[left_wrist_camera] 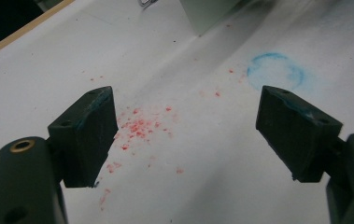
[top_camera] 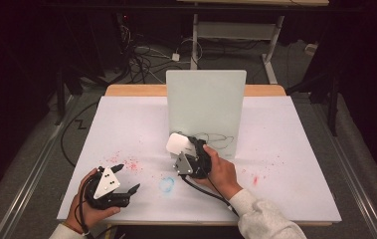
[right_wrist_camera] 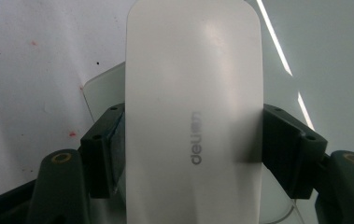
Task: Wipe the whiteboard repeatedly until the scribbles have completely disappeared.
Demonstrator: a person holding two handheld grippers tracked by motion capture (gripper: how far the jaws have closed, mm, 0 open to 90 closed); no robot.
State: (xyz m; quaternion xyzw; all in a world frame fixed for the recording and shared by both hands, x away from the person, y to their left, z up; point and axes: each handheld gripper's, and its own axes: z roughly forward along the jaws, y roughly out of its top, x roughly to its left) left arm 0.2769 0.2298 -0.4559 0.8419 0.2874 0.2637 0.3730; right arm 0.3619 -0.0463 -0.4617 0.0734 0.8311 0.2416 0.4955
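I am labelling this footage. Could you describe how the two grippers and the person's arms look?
Both the left gripper and right gripper are black, each with two blocky jaws on brass-ringed arms, a grey three-cornered plate on top and a black trailing cable. The right arm wears a light grey sleeve; a light cuff shows at the left wrist.

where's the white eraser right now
The white eraser is clamped in the right gripper near the middle of the table in the high view, held at the lower left of the upright whiteboard, beside black scribbles.
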